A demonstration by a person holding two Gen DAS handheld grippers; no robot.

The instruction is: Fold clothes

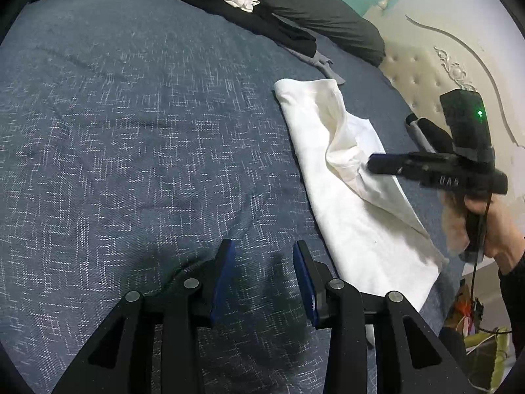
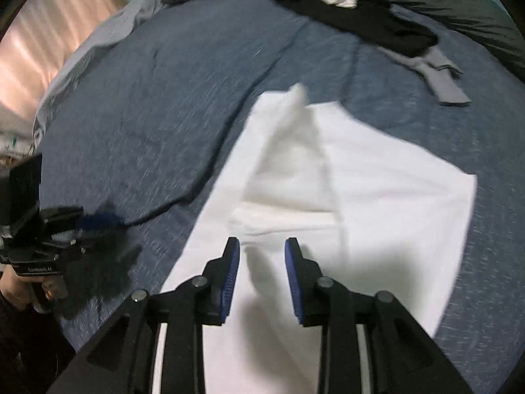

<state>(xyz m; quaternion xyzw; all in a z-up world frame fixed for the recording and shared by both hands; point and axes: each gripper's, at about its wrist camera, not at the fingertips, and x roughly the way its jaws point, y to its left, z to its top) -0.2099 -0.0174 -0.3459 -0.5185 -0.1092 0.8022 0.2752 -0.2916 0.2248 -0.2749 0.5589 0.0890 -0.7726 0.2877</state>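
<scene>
Both tongs (image 1: 262,279) (image 2: 262,275) open; garment (image 2: 344,197) seemingly blurred.

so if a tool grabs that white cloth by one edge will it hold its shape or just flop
The white cloth will probably flop: it already lies creased, with a raised fold bunched near its middle. It looks thin and likely light, so one edge should lift easily while the rest drags on the blue bedspread. Its folds may well slip open.

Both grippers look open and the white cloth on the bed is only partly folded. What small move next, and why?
Probably lower the right gripper and close it on the rumpled white cloth garment directly under its open jaws: a raised fold bunches just ahead of them. The left gripper, also open, hangs over the bare blue woven bedspread beside the garment.
</scene>
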